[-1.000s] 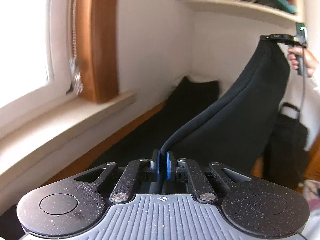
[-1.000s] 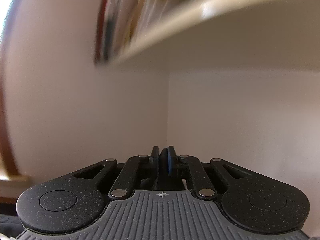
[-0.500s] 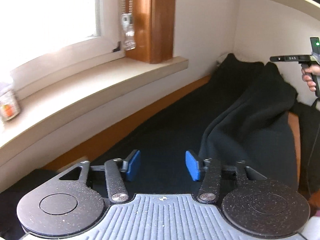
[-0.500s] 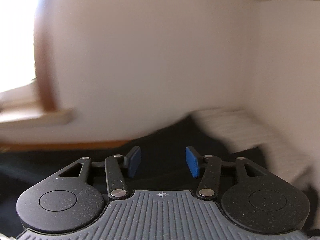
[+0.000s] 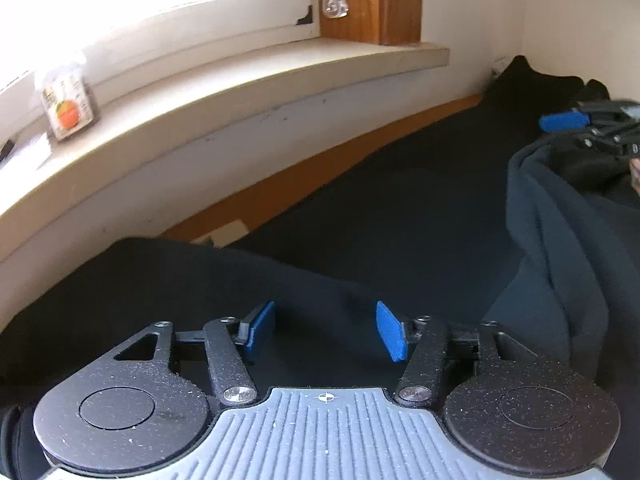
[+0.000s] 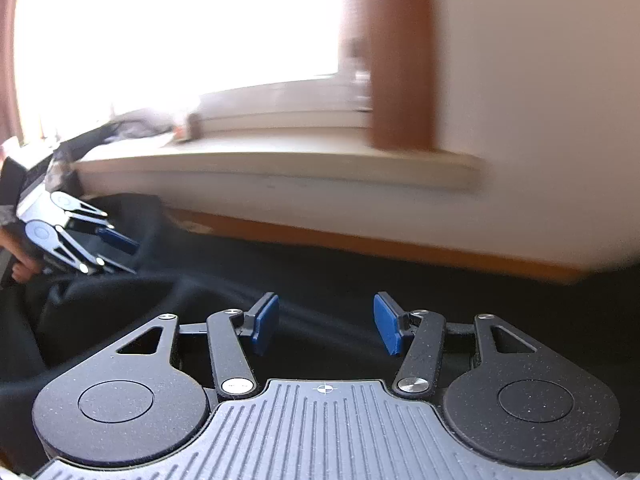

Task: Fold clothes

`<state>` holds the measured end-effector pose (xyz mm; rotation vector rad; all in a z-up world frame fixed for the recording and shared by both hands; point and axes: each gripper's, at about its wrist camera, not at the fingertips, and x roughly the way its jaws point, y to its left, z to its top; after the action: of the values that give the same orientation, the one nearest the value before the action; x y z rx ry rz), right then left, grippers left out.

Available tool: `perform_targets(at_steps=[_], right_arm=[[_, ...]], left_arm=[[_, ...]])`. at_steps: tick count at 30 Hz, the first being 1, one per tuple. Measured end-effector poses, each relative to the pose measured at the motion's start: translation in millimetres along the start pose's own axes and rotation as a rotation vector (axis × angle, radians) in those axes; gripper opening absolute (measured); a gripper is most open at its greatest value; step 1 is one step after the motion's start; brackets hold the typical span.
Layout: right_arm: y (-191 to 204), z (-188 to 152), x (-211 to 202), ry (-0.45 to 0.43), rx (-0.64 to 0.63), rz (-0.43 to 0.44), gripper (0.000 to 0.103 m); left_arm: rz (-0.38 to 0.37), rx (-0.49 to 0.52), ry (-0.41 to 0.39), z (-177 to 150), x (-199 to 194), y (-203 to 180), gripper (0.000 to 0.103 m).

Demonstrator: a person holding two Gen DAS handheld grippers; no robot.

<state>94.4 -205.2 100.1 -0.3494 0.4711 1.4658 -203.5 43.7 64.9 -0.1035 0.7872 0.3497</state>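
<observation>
Dark garment (image 5: 560, 248) heaped right of the spread, empty left hand-held gripper (image 5: 325, 330); right hand-held gripper (image 6: 326, 322) likewise agape, seemingly above it.

Right gripper (image 5: 576, 126) cut off at the left wrist view's right edge, smeared by motion. Dark garment (image 5: 560, 240) running off that same edge, outline unreadable. Packet (image 5: 66, 102) on the windowsill (image 5: 240, 88): label too small to read. Right wrist view blurred; window (image 6: 180, 40) overexposed.
</observation>
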Motion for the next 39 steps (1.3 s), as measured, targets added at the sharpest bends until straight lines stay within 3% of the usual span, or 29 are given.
perform_targets(at_steps=[6, 11, 24, 26, 28, 29, 30, 31, 36, 39], right_arm=[[49, 58, 91, 0.117, -0.136, 0.101, 0.053], [83, 55, 159, 0.204, -0.332, 0.172, 0.06], [124, 67, 208, 0.311, -0.514, 0.332, 0.064], [119, 71, 208, 0.325, -0.491, 0.356, 0.06], [115, 69, 204, 0.334, -0.468, 0.396, 0.032], [113, 69, 201, 0.338, -0.457, 0.416, 0.026], [118, 68, 195, 0.318, -0.495, 0.385, 0.015], [123, 68, 188, 0.299, -0.533, 0.353, 0.011], [146, 66, 155, 0.198, -0.721, 0.192, 0.009], [160, 79, 129, 0.042, -0.822, 0.04, 0.009]], left_arm=[[0.077, -0.051, -0.018, -37, -14, 17, 0.067], [0.06, -0.122, -0.084, -62, -32, 32, 0.067], [0.073, -0.2, -0.183, -78, -49, 41, 0.066], [0.079, -0.2, -0.194, -78, -51, 41, 0.067], [0.083, -0.199, -0.201, -78, -52, 40, 0.067], [0.084, -0.199, -0.202, -78, -52, 40, 0.067], [0.085, -0.199, -0.205, -78, -52, 40, 0.067], [0.085, -0.2, -0.208, -78, -53, 41, 0.068], [0.109, -0.208, -0.241, -80, -59, 41, 0.071], [0.093, -0.214, -0.276, -81, -68, 42, 0.073]])
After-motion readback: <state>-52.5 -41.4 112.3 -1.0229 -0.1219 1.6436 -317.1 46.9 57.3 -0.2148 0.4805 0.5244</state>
